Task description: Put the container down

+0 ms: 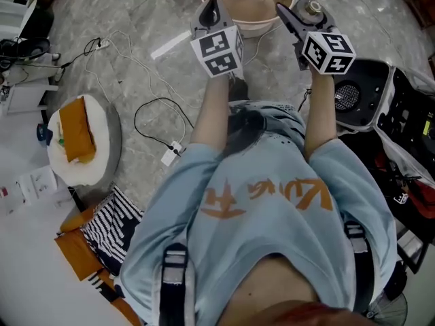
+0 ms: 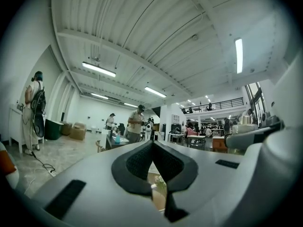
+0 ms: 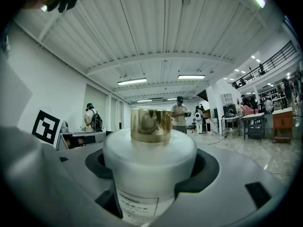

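The right gripper (image 3: 151, 174) is closing its jaws around the body of a white bottle (image 3: 149, 152) with a gold cap (image 3: 151, 125), holding it up in front of the person. The bottle's label (image 3: 142, 203) is showing print too blurred to read. The left gripper (image 2: 152, 148) is holding nothing, its jaw tips pressing together.

matt white container (image 3: 149, 169), its cap (image 3: 150, 125) glossy gold metal; floor (image 1: 81, 19) perhaps polished marble.
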`<state>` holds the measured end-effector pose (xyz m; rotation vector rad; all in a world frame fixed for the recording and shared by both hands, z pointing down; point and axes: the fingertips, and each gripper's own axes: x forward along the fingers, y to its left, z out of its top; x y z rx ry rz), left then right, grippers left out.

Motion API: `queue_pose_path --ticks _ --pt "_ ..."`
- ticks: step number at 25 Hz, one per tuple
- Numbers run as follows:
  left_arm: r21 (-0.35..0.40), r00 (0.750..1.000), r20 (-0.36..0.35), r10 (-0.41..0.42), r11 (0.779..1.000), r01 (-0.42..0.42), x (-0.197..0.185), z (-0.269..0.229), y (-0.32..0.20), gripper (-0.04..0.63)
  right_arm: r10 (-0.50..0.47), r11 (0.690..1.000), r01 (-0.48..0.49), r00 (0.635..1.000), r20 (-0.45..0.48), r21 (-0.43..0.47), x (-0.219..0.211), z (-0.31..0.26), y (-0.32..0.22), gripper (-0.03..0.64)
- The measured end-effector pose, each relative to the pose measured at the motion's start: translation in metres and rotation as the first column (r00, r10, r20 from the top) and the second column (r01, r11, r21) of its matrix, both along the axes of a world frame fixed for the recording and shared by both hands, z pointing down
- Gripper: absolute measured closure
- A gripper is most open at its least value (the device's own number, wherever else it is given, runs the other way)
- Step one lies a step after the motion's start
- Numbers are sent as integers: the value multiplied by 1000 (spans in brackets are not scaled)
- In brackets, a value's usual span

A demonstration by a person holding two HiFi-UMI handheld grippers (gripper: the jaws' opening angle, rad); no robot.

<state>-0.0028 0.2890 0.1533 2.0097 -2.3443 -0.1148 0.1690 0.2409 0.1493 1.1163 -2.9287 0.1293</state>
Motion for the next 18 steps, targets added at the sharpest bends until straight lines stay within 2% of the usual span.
queue_pose_path --ticks 4,10,15,18 --pt "22 1000 -7 -9 1000 9 -19 -1 -30 571 -9 1000 9 1000 -1 30 -14 -4 -30 258" --pt "59 1000 7 19 998 -20 -47 -8 -82 571 -2 997 3 1000 -12 75 -45 -12 -80 258" --pt "27 997 4 72 997 -72 -70 -5 -160 571 6 999 -5 1000 -20 45 -80 -9 -153 258" --pt "6 994 -16 105 994 -105 -82 -3 -210 571 1 1000 0 999 -54 18 -100 -3 -196 258"
